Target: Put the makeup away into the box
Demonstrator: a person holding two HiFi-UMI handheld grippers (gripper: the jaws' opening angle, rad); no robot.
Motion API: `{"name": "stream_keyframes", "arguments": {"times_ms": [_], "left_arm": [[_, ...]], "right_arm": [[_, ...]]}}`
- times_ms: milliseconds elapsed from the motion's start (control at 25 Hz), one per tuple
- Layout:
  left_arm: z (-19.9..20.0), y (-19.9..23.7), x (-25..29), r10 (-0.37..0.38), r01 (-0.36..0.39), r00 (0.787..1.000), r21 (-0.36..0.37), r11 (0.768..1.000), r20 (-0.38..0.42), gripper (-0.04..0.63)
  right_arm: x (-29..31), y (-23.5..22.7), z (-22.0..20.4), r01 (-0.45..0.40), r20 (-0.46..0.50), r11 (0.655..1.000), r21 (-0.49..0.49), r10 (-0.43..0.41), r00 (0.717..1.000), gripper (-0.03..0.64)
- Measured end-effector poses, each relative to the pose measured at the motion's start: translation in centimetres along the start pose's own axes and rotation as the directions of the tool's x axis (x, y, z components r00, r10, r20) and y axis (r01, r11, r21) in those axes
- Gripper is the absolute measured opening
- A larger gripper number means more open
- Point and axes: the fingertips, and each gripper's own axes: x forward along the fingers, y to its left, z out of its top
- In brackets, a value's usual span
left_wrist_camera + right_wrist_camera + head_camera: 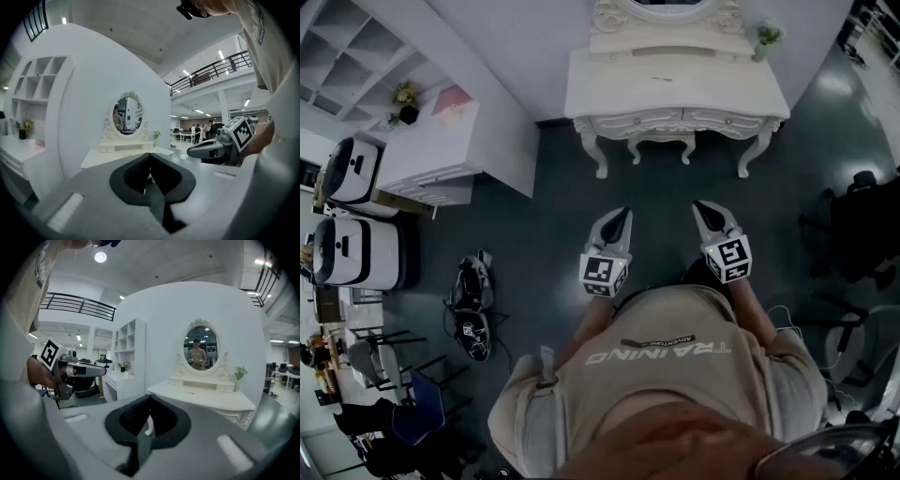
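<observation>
Your beige shirt (666, 380) fills the foreground — left gripper (622, 217) and right gripper (703, 208), jaws pressed together, face the white dressing table (628, 89)

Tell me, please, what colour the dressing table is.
Creamy white; the dressing table shows best in the head view.

Across my shirt (659, 354) runs the word TRAINING in large pale letters, upside down in the head view; a small dark strip just beside it carries finer print that seems to read ADVENTURE
</observation>
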Motion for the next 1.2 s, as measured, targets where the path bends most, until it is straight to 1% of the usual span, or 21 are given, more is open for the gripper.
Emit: {"name": "stream_keyframes", "arguments": {"times_ms": [200, 320, 440, 560, 720, 880, 1040, 1080, 1120, 1200], "left_arm": [[0.0, 0.7, 2.3, -0.02, 0.021, 1.0, 0.019, 1.0, -0.013, 0.007], [-0.8, 0.9, 3.6, -0.036, 0.037, 0.999, 0.026, 0.999, -0.018, 0.007], [-1.9, 0.8, 4.4, -0.039, 0.038, 0.998, -0.007, 0.999, -0.039, 0.008], [-1.9, 0.4, 6.2, -0.045, 0.044, 0.998, -0.025, 0.999, -0.048, 0.008], [-1.4, 0.4, 9.6, -0.046, 0.045, 0.997, -0.018, 0.999, -0.055, 0.006], [0.6, 0.8, 13.4, -0.026, 0.024, 0.998, -0.025, 0.999, -0.059, 0.007], [2.0, 0.8, 17.4, -0.008, 0.005, 0.997, -0.045, 0.999, -0.072, 0.006], [2.1, 0.8, 18.5, -0.002, -0.001, 0.997, -0.034, 0.999, -0.08, 0.007], [2.0, 0.6, 19.7, 0.005, -0.006, 0.996, -0.006, 1.0, -0.093, 0.006], [1.4, -0.4, 21.8, 0.012, -0.003, 0.992, 0.072, 0.997, -0.124, 0.006]], "right_arm": [[1.6, -1.1, -0.3, 0.002, 0.004, 1.0, -0.017, -0.001, 1.0, 0.002], [2.3, -1.6, -1.4, 0.004, 0.0, 1.0, -0.002, -0.004, 1.0, 0.002], [2.2, -2.2, -2.0, 0.015, 0.002, 1.0, 0.024, -0.015, 1.0, 0.002], [2.3, -4.2, -2.0, 0.016, -0.012, 1.0, 0.027, -0.016, 1.0, 0.002], [4.1, -7.0, -1.8, -0.029, -0.023, 0.999, 0.043, 0.03, 0.999, 0.002], [7.0, -10.0, 0.5, -0.096, 0.026, 0.995, 0.012, 0.095, 0.995, 0.002], [9.0, -13.6, 1.7, -0.154, 0.055, 0.988, -0.003, 0.154, 0.987, 0.002], [9.5, -14.5, 1.6, -0.173, 0.054, 0.985, -0.011, 0.173, 0.983, 0.002], [10.0, -15.5, 1.1, -0.191, 0.043, 0.982, -0.014, 0.191, 0.981, 0.002], [10.7, -17.4, -0.4, -0.223, 0.01, 0.975, 0.004, 0.222, 0.975, 0.002]]}}
